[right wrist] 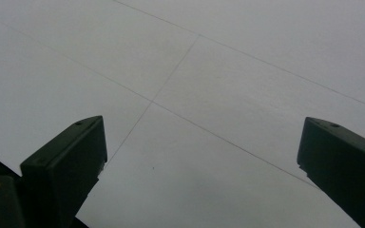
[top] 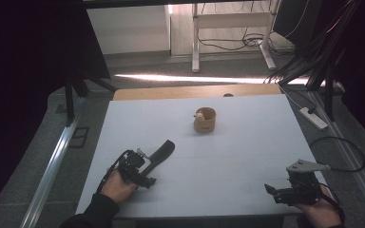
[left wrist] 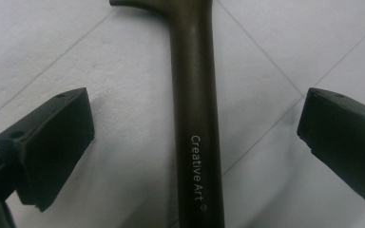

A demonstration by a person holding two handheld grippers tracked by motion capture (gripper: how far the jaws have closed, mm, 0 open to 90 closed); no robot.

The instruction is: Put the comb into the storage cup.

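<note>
Left gripper (top: 145, 166) at counter's (top: 228, 156) near-left, held in left hand (top: 119, 183), dark sleeve (top: 92, 213) below. Jaws spread wide, straddling dark tool handle (top: 160, 153); handle lying flat on counter, running from gripper up and to the right, toward counter's middle. In left gripper view, handle (left wrist: 197, 118) centred between the jaws, clear gap on both sides, no contact with either. "Creative Art" printed in pale letters along handle. Top of handle flares to the left at frame edge; what kind of tool, cannot tell. Gripper (left wrist: 195, 142) low over white surface (left wrist: 275, 38), thin grid lines crossing it.

Mid-counter, toward far side: small round wooden cup (top: 205, 119), upright, well apart from handle and both grippers. Small pale item (top: 200, 115) at its left rim; too small to identify.

Right gripper (top: 278, 192) at counter's near-right corner, held in right hand (top: 321, 211), grey three-cornered plate (top: 304, 166) on top, cable (top: 347, 156) looping off to the right over counter edge. Pointing left. In right gripper view, jaws wide apart, nothing between them, bare white counter (right wrist: 209, 95) with thin lines beneath gripper (right wrist: 202, 161).

Behind counter: strip of wooden edge (top: 190, 91), grey floor (top: 138, 61), white frame legs (top: 196, 38), cables, power strip (top: 313, 118) to the right.
</note>
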